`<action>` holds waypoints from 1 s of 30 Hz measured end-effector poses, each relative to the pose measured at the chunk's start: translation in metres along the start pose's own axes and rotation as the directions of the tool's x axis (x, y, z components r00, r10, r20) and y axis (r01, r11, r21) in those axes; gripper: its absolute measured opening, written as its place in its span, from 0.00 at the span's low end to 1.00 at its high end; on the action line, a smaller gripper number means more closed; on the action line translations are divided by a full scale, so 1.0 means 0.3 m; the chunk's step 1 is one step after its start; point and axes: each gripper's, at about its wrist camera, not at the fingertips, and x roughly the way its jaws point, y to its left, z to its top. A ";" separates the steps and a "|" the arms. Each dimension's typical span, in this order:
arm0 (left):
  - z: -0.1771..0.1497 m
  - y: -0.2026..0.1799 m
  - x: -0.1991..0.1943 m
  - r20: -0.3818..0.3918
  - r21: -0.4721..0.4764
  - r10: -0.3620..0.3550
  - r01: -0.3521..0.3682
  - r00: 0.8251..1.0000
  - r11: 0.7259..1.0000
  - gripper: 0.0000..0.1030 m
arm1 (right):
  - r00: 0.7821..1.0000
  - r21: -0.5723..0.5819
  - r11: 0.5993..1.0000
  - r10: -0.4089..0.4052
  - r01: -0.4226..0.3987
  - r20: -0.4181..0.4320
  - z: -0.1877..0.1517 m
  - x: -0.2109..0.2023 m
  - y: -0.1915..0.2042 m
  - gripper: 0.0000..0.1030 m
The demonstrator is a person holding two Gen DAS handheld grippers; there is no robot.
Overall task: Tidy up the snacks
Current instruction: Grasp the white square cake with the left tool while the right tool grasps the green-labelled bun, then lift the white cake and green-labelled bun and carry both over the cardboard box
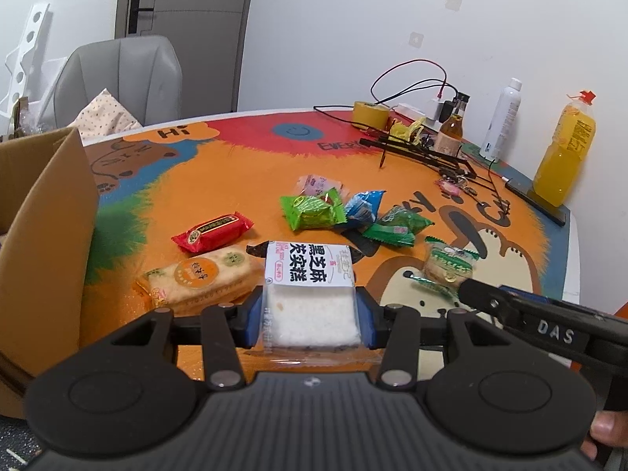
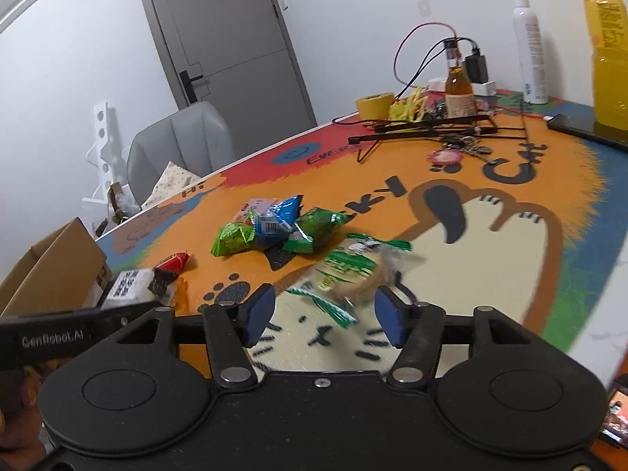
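My left hand-held gripper (image 1: 310, 314) pinches the white rice-cake packet (image 1: 312, 294) above the worktop (image 1: 235, 180), the cardboard box (image 1: 47, 212) just to its left. My right hand-held gripper (image 2: 322, 314), spread wide, faces the green-striped biscuit pack (image 2: 349, 271) dead ahead.

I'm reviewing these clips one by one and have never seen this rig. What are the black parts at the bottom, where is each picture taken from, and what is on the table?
There is no robot here: a person holds a hand-operated claw in each hand, with a camera on each looking forward along its fingers. The black shapes are those tools.

In the left wrist view, the left claw is shut on a white rice cake packet. In the right wrist view, the right claw is open around a green-striped biscuit packet, not gripping it.

On the cartoon-print table lie a red packet, a beige cracker pack and a pile of green and blue snacks. A cardboard box stands left.
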 end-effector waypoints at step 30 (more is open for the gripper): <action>0.047 0.069 0.149 -0.038 -0.027 0.020 -0.021 0.999 0.999 0.45 | 0.975 -0.093 0.972 -0.219 0.215 -0.031 0.060 0.207 0.040 0.48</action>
